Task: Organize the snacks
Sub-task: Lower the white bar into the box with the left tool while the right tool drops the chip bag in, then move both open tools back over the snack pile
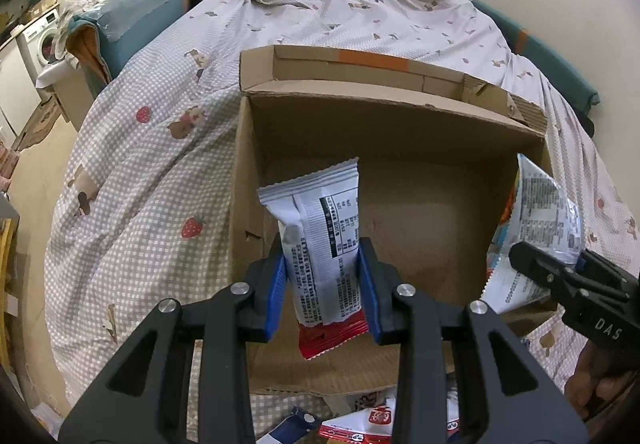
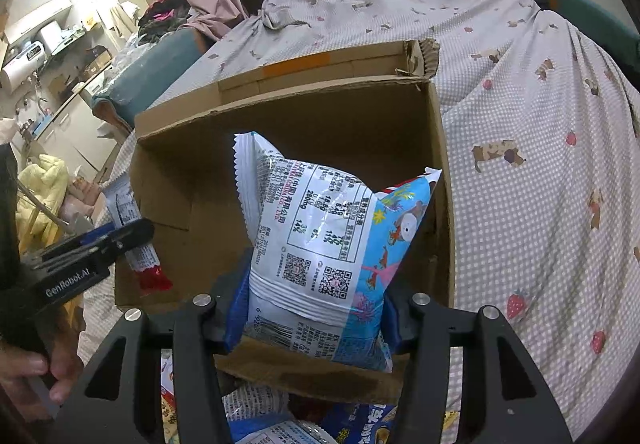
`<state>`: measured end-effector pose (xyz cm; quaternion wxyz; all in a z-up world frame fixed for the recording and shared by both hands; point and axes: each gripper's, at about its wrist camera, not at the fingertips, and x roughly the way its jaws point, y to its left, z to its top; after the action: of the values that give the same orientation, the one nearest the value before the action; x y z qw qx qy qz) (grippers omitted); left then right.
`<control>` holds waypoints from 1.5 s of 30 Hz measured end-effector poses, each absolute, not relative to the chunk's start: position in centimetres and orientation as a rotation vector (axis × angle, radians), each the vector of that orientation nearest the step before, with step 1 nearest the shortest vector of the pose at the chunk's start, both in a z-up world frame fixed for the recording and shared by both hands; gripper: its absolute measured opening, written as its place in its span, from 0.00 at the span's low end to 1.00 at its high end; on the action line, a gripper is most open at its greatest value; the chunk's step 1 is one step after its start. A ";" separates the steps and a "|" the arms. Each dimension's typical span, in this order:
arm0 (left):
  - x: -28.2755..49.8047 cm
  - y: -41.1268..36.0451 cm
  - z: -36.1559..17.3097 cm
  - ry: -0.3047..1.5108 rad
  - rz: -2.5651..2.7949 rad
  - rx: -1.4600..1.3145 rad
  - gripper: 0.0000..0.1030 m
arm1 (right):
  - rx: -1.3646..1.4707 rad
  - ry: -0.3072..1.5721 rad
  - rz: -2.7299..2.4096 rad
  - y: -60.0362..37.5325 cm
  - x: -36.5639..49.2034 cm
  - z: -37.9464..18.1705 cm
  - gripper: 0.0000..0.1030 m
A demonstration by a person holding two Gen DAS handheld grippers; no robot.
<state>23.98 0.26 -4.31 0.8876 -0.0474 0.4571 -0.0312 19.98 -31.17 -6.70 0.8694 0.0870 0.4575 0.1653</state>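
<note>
An open cardboard box lies on a checked bedspread; its inside shows bare cardboard. In the left wrist view my left gripper is shut on a white snack bar packet with a red end, held upright over the box's near left part. In the right wrist view my right gripper is shut on a puffy white and blue snack bag, held over the right side of the box. Each gripper also shows in the other's view: the right gripper at the box's right wall, the left gripper at its left wall.
Several loose snack packets lie on the bedspread just in front of the box's near wall. A teal cushioned seat piled with clothes stands beyond the bed's left edge. A hand grips the left tool.
</note>
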 end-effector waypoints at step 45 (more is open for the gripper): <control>15.0 2.2 0.0 0.879 -0.033 -0.115 0.91 | 0.254 0.906 0.342 -33.7 12.2 -2.3 0.89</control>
<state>15.03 2.23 -0.03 0.9033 -0.0559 0.4250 -0.0160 12.17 -33.70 -2.26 0.8774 0.1217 0.4343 0.1638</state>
